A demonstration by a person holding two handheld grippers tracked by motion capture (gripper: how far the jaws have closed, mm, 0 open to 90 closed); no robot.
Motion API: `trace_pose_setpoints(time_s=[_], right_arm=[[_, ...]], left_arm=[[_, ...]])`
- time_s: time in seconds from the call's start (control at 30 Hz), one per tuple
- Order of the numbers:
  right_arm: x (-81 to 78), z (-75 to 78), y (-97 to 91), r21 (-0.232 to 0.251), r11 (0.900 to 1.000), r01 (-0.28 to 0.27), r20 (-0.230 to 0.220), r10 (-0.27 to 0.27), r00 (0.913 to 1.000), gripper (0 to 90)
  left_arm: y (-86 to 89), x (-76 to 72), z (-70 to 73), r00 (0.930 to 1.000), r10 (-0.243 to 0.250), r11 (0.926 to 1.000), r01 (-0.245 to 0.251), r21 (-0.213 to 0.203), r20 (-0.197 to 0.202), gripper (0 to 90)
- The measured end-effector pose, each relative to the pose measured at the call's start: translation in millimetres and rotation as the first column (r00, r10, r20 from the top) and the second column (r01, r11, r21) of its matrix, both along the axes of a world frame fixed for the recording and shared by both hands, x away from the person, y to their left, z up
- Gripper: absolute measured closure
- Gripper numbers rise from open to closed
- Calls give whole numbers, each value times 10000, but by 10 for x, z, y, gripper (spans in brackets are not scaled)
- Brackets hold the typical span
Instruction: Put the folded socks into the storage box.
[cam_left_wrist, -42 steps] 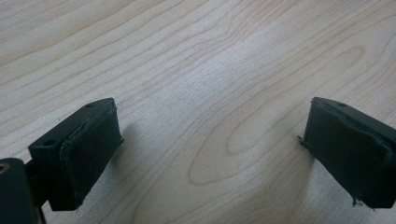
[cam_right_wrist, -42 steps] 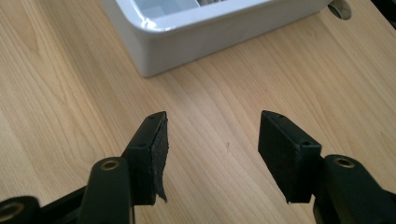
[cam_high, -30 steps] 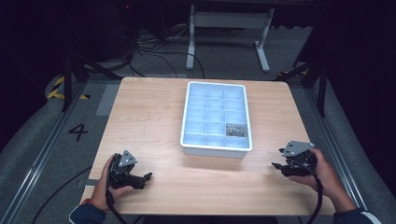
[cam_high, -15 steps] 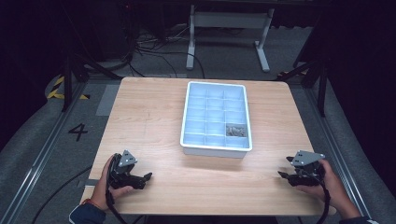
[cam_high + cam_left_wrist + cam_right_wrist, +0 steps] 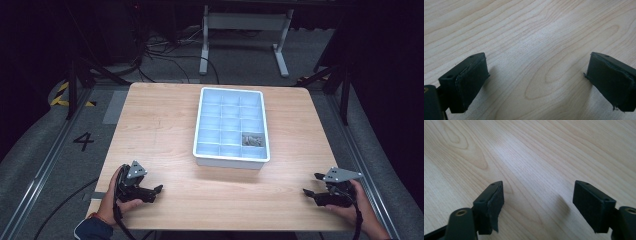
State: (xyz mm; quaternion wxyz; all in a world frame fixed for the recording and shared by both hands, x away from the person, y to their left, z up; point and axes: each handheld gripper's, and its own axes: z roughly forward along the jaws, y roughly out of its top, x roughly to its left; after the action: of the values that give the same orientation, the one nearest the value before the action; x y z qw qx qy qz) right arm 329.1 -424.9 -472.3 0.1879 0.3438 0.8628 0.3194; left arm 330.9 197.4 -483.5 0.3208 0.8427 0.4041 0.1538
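Observation:
My left gripper (image 5: 156,192) rests low over the wooden table (image 5: 160,125) near its front left corner, held in a person's hand. Its jaws stand wide open in the left gripper view (image 5: 536,80), with bare wood between them. My right gripper (image 5: 311,184) sits near the front right corner, pointing left across the table. Its jaws have just been opening, and in the right gripper view (image 5: 539,202) they stand wide apart with nothing between them.
A white compartment tray (image 5: 200,145) stands in the middle of the table, its far end near the back edge. One compartment at its near right holds several small grey metal parts (image 5: 252,140). Dark floor, cables and a metal stand lie beyond the table.
My right gripper has moved toward the table's front right corner and sunk lower, and its jaws have spread wider. The left gripper has stayed in place.

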Motion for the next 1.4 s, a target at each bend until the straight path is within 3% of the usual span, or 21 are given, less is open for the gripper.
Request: trace_pose_setpoints(time_s=[0.07, 0.1, 0.2, 0.97, 1.4], right_arm=[[-17, -56, -75, 629, 9977, 237, -4, -237, 9997, 208], [-17, -56, -75, 629, 9977, 237, -4, -237, 9997, 208], [-19, -114, -152, 1303, 9906, 426, -131, -413, 9991, 188], [0, -115, -156, 1283, 9909, 417, -140, -402, 9991, 177], [26, -114, -153, 1282, 9891, 720, -149, -707, 9974, 178]], left_arm=[[-2, 0, -2, 10000, 14, 10000, -14, -40, -2, 40], [-2, 0, -2, 10000, 14, 10000, -14, -40, -2, 40], [-1, 4, -1, 10000, -1, 10000, 1, -55, -26, 39], [-1, 4, -3, 10000, -8, 10000, 8, -76, -24, 39], [-9, 4, -10, 10000, 37, 9998, -38, -182, -59, 37]])
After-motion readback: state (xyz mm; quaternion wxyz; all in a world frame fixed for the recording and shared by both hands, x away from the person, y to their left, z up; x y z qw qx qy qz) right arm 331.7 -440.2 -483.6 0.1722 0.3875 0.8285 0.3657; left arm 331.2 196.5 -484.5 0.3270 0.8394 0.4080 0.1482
